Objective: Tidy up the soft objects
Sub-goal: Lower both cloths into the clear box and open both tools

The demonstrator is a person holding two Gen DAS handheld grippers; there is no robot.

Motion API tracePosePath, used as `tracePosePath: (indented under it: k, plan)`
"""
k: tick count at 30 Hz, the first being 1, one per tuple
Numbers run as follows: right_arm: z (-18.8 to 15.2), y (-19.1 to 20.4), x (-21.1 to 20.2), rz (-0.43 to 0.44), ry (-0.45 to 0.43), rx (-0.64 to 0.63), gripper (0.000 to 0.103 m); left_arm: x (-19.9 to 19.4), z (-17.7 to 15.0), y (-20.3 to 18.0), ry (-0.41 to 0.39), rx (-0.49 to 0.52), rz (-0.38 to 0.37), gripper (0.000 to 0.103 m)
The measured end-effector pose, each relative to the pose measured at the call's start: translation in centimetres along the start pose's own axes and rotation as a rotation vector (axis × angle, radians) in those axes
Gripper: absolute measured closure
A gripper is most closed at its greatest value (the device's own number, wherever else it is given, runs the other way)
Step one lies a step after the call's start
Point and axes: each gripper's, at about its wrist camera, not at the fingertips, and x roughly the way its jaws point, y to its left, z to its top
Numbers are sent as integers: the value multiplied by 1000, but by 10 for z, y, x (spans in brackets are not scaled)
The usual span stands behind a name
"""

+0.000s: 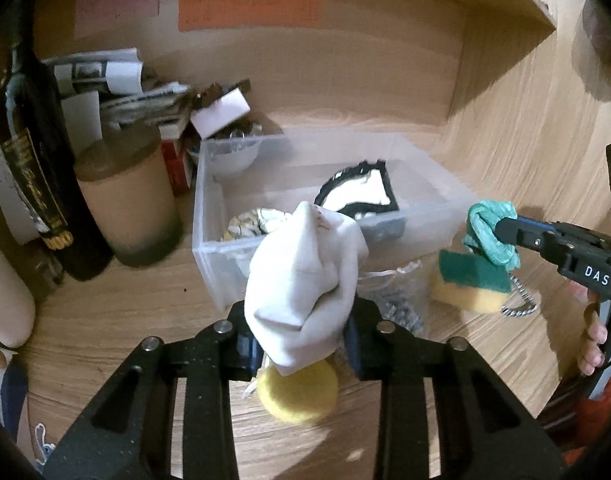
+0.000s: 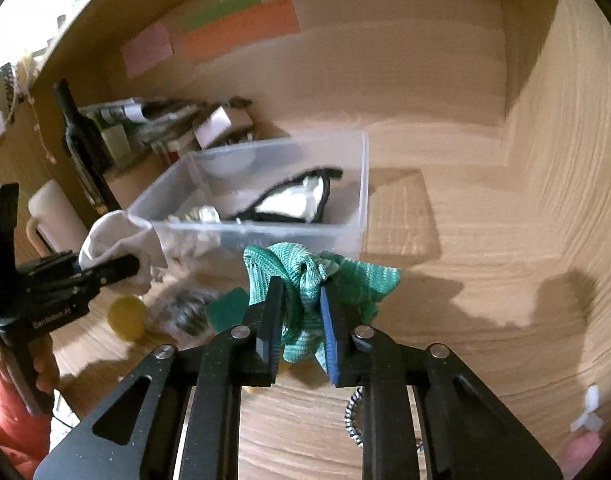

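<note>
Two grippers each held a piece of cloth above a wooden desk [image 1: 137, 320]. From the left wrist view, the left gripper [image 1: 301, 340] was clenched on a white sock [image 1: 305, 280], which bunched up between the fingers and rose in front of a clear bin [image 1: 209, 216]. A yellow ball [image 1: 301, 396] lay on the desk just below the sock. Inside the bin lay a white cloth with black trim [image 1: 361, 192] and a striped item [image 1: 249, 224] near the front-left corner. At the right, the right gripper [image 1: 501, 232] gripped a teal cloth [image 1: 485, 232] beside the bin's right end and above a green-and-yellow sponge [image 1: 473, 284]. A dark bottle [image 1: 33, 168] and a tan jar [image 1: 129, 208] stood left of the bin, with stacked papers [image 1: 117, 88] behind them.

From the right wrist view, the right gripper [image 2: 301, 320] was closed on the teal cloth [image 2: 317, 276], held in front of the bin [image 2: 357, 184] near its front wall. The trimmed cloth [image 2: 293, 200] rested inside. At the left, the left gripper [image 2: 133, 268] held the sock [image 2: 113, 236] by the bin's front-left corner. The ball [image 2: 125, 316] and the green face of the sponge [image 2: 225, 308] lay on the desk [image 2: 485, 280] below, with a blurred dark item [image 2: 185, 312] between them.
</note>
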Motion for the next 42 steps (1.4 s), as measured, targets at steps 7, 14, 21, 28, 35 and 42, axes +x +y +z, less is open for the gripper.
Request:
tracePosePath:
  k: [7, 14, 21, 28, 35, 42]
  plan:
    - [17, 9, -22, 16, -92, -36, 87, -26, 16, 2, -73, -4, -5, 71]
    - [27, 15, -25, -2, -135, -79, 87, -40, 36, 1, -134, 7, -3, 71]
    - [36, 20, 8, -62, -81, -163, 87, -31, 55, 9, -129, -19, -28, 71]
    - [46, 26, 31, -101, -58, -223, 87, -17, 73, 15, -128, -28, -15, 71]
    - [61, 30, 41, -99, -64, -233, 87, 4, 92, 21, -132, -34, -1, 71]
    - [69, 27, 59, -65, -24, -204, 87, 49, 87, 26, -13, -43, -4, 71]
